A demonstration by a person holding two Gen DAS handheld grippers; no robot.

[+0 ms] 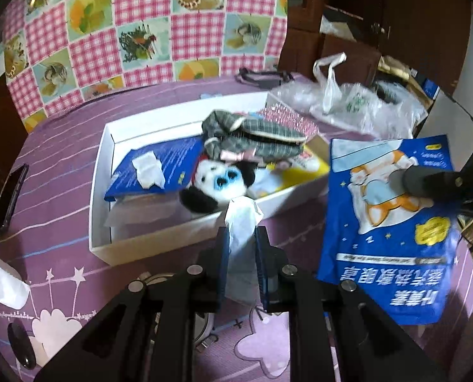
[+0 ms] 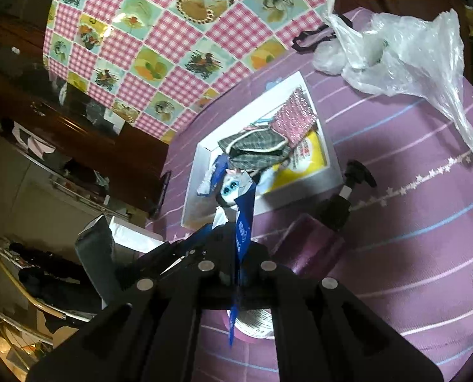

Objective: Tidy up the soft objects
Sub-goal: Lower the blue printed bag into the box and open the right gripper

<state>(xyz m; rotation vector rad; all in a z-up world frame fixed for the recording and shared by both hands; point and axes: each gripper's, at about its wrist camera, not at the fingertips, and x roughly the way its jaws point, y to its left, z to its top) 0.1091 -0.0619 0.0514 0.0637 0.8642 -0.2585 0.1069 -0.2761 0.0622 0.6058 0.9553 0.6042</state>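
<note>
Careful: your left gripper (image 1: 242,238) pinches a limp white tissue (image 1: 241,219) just above the white box (image 1: 101,159) rim, while your right gripper (image 2: 236,254) clamps the blue packet (image 1: 386,222) edgewise; either could slip out short of the box.

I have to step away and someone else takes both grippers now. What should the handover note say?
Left gripper: shut on a white tissue, held at the near edge of the white box.
Right gripper: shut on a blue pouch, held in the air right of the box.
Already in the box: panda plush, plaid doll clothes, another blue pouch, a crumpled tissue.
Left to do: drop the tissue and the blue pouch into the box.
</note>
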